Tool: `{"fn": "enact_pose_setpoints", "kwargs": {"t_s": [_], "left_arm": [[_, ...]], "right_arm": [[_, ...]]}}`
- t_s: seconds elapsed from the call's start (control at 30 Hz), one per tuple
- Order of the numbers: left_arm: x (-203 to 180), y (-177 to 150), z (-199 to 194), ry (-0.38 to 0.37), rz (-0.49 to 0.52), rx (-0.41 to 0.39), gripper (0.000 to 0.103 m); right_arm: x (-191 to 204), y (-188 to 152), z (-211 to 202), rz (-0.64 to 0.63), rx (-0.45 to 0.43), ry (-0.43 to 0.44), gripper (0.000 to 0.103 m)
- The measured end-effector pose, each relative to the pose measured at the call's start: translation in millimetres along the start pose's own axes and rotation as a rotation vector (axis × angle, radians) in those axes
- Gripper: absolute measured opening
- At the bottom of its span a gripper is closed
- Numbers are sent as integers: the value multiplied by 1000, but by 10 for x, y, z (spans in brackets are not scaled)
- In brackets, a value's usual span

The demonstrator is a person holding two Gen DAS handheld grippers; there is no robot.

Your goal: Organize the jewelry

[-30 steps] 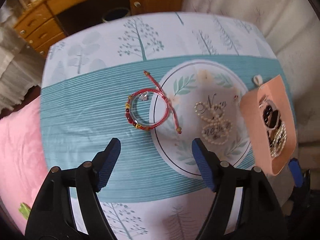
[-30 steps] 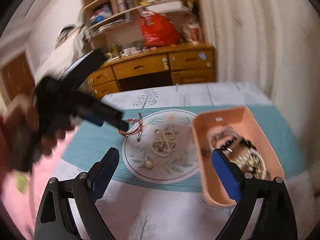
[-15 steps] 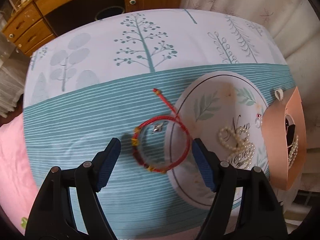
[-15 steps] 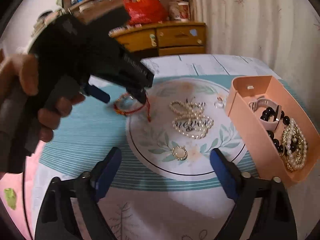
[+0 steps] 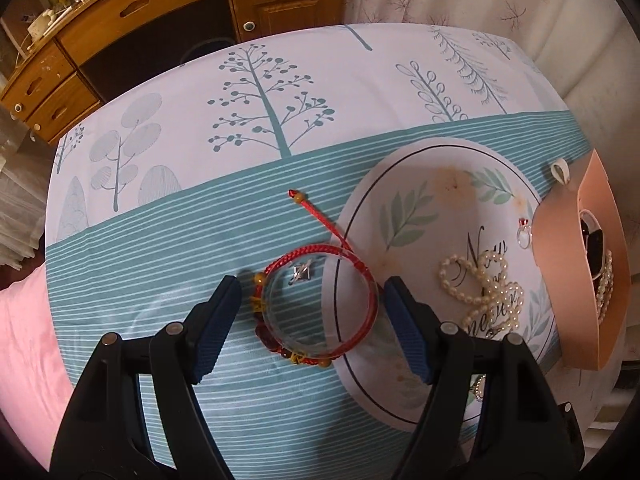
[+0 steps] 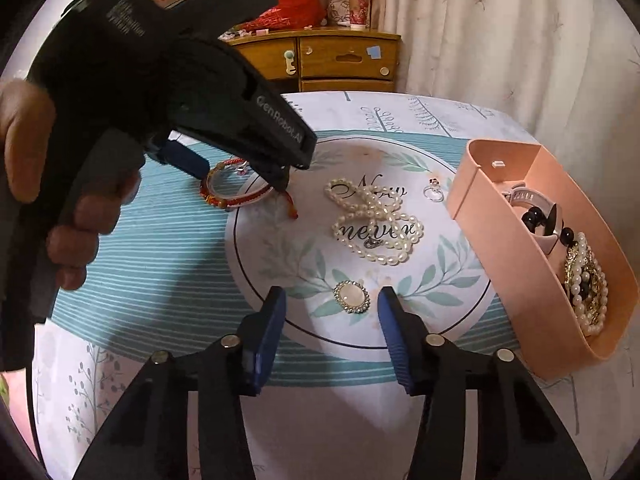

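Note:
A red cord bracelet with beads (image 5: 320, 308) lies on the tablecloth, half over the edge of the round mat (image 5: 420, 192). My left gripper (image 5: 314, 322) is open and straddles it, one finger on each side. It also shows in the right wrist view (image 6: 236, 194). A pearl necklace (image 6: 372, 220), a small ring (image 6: 433, 190) and a round brooch (image 6: 352, 297) lie on the mat. My right gripper (image 6: 330, 334) is open, low, with the brooch between its fingertips. A pink tray (image 6: 476, 184) at the right holds several pieces.
The table has a teal and white tree-print cloth (image 5: 260, 92). A wooden dresser (image 5: 132, 28) stands behind it. A white curtain (image 6: 500, 32) hangs at the right. Pink fabric (image 5: 24, 340) lies at the left edge.
My left gripper has come down and forward around the red bracelet. My right gripper has moved forward and down to the brooch, and its jaws have narrowed.

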State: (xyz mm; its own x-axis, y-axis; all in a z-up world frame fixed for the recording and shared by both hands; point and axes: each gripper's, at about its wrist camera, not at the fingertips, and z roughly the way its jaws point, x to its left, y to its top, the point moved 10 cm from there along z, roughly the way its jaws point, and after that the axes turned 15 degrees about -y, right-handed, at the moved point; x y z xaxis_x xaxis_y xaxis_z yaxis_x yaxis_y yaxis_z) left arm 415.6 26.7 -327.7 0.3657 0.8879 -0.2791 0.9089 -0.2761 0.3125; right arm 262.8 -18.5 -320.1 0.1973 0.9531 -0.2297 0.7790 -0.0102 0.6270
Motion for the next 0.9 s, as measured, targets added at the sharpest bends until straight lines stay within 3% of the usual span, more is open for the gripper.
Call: {"fn": "enact_pose_setpoints", "kwargs": {"t_s": [0.03,0.07,0.13,0.2,0.57,0.9], "left_arm": [[-7,-2,2,3,-3,-4,69],[0,-3,-11,1,-3,-10,59],[-11,4,-21,0,-1,-18,59],[-15,2,-26,6,-1,-20,59],[1,-72,-102,-5,-72,15,58],[-37,-79,-553,48,-97,6,59]], "right_arm": [[-13,10,7,2,-1,3,40],[-19,25,22,7,-1,8,38],[-54,57,24,14,-1,10,22],[-86,92,44,13,-1,10,18],[-218,154,71,60,69,118,17],[-325,153,-35,199,172,230,17]]}}
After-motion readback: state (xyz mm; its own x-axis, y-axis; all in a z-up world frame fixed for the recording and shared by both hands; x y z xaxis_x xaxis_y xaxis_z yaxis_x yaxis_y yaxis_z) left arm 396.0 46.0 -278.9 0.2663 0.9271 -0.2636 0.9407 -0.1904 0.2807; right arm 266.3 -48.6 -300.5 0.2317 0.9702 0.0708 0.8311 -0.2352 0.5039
